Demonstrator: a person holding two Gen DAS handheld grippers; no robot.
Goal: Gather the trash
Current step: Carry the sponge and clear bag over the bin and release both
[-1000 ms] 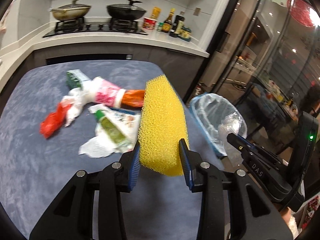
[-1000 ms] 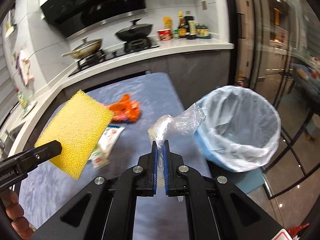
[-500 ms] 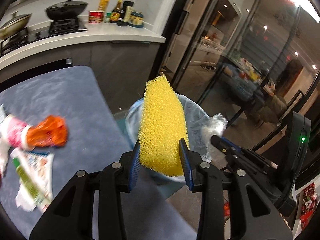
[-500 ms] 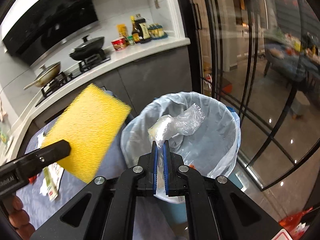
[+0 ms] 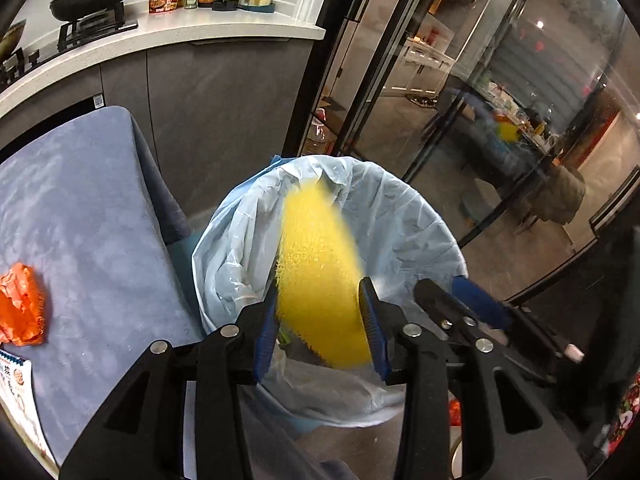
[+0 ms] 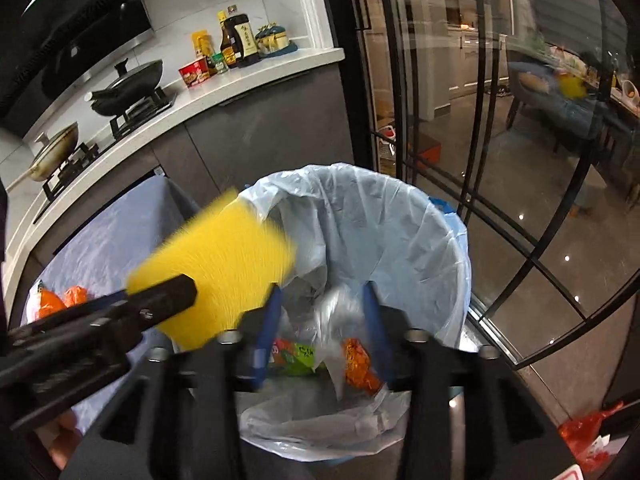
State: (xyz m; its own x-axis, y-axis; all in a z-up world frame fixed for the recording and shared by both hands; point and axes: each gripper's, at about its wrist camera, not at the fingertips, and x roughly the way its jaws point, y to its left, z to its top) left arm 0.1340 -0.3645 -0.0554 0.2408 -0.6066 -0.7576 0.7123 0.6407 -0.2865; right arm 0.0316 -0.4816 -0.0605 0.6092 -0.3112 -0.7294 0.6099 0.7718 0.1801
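Over the round bin lined with crinkled pale-blue plastic (image 5: 404, 216), the left gripper (image 5: 320, 332) has its jaws easing apart around a coarse, porous yellow sponge (image 5: 320, 276). The right gripper (image 6: 320, 332), jaws spreading, has a filmy clear plastic scrap (image 6: 334, 320) loose between them above the bin's mouth. At nine o'clock, the blue-grey suede-like tabletop (image 5: 92, 216) ends beside the rim.

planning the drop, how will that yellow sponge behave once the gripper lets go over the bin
The sponge looks porous and open-celled, so it is probably light for its size and should fall softly, not bounce hard. It stands up past the left gripper, whose jaws are opening, so it seems fairly stiff. Its rough surface may cling briefly to the pads. It hangs over the bin.
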